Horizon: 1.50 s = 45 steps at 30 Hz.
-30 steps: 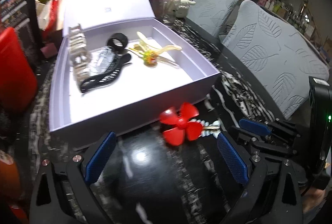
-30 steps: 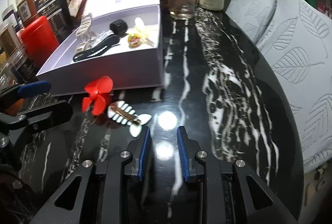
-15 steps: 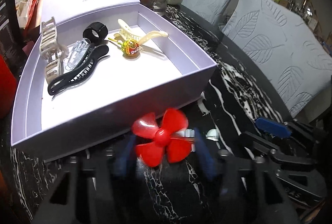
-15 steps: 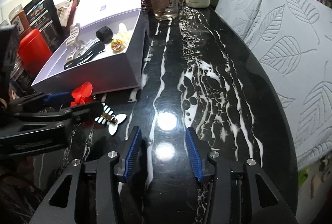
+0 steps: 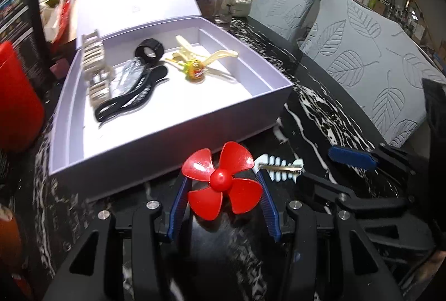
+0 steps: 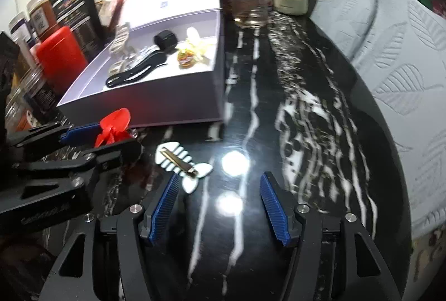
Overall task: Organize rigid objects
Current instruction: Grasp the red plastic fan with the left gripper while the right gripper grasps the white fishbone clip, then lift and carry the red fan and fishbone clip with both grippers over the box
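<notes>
Pinching the red propeller [image 5: 223,180] between its blue pads, your left gripper [image 5: 221,206] held it just in front of the lilac box [image 5: 167,139]. Your right gripper [image 6: 217,206] was opening over bare tabletop [image 6: 306,134], nothing between its jaws, beside the fishbone clip [image 6: 181,161].

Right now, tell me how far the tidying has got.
Done: several pieces already lie in the open lilac box, among them a black hair clip and a black ring. In hand: the left gripper is closed on the red propeller. Left: the fishbone hair clip is still on the black table; the right gripper is opening beside it, nothing between its jaws.
</notes>
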Motion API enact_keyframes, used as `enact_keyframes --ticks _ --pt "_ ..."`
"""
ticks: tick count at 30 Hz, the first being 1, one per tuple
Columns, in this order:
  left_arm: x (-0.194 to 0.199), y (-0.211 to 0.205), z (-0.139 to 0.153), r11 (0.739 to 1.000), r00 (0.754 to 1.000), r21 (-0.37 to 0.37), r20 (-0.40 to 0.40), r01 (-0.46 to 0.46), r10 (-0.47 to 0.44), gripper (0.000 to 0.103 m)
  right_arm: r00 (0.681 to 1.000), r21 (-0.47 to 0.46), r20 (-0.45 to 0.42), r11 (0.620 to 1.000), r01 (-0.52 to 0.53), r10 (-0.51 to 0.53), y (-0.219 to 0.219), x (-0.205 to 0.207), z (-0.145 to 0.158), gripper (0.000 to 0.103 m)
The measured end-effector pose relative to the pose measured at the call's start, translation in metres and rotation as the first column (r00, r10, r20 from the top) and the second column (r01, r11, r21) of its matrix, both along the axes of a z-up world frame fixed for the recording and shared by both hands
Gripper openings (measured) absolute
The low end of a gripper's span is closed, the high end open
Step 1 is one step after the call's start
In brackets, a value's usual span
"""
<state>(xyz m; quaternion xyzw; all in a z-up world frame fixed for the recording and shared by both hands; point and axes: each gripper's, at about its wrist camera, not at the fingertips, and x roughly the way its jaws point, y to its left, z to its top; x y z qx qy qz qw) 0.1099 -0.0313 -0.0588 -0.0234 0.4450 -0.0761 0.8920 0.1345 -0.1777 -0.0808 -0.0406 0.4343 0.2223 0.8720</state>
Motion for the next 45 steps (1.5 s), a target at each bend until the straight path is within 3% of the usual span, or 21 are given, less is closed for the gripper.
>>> enact_keyframes --ticks 9,14,17,27,45 --pt "-0.014 0.021 0.001 0.999 0.999 -0.027 -0.003 -0.041 0.041 0.047 0.997 -0.044 0.032 0.997 -0.071 0.072 0.021 0.007 0.002 0.06" --pt "-0.016 0.026 0.001 0.998 0.999 -0.039 -0.001 -0.045 0.045 0.047 0.995 -0.075 0.031 0.993 -0.092 0.095 0.026 0.007 -0.004 0.029" --pt "-0.016 0.027 0.001 0.998 0.999 -0.042 0.0 -0.047 0.047 0.047 0.994 -0.086 0.039 0.991 -0.101 0.105 0.025 0.002 -0.004 0.024" --pt "-0.024 0.03 0.007 0.997 0.998 -0.044 0.017 -0.056 0.057 0.048 0.997 -0.045 0.035 0.997 -0.066 0.068 0.016 -0.011 -0.002 0.023" --pt "-0.062 0.026 0.042 0.998 0.992 -0.027 0.112 -0.059 0.061 0.048 0.993 -0.015 0.104 0.999 -0.047 0.048 0.008 -0.054 0.03 0.023"
